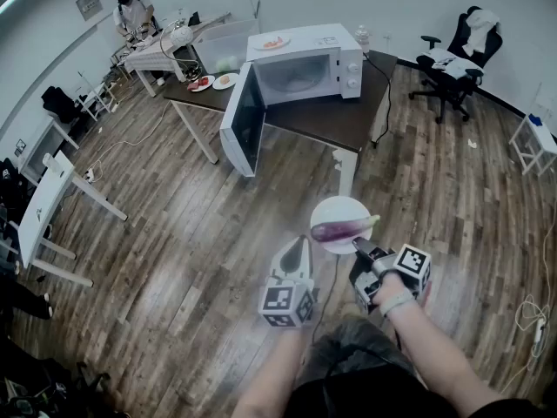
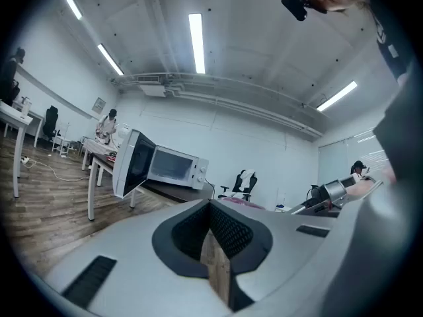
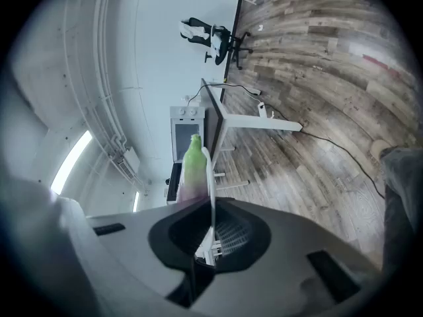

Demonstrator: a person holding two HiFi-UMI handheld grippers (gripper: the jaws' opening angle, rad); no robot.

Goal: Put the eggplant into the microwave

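Observation:
The purple eggplant [image 1: 344,228] with a green stem lies on a white plate [image 1: 335,209] held above the wood floor. My right gripper [image 1: 359,249] is shut on the plate's near rim. In the right gripper view the plate [image 3: 211,177] shows edge-on between the jaws, with the eggplant [image 3: 192,167] on it. My left gripper [image 1: 300,242] is beside the plate on the left, shut and empty, and it points level. The white microwave [image 1: 305,64] stands ahead on a dark table [image 1: 331,116] with its door [image 1: 244,116] swung wide open. The left gripper view also shows the microwave [image 2: 173,166].
A plate with food [image 1: 272,43] sits on top of the microwave. Small plates [image 1: 209,83] lie on the table to its left. A black office chair [image 1: 457,55] stands at the back right. White tables [image 1: 43,207] line the left side. A person [image 1: 132,11] works at a far table.

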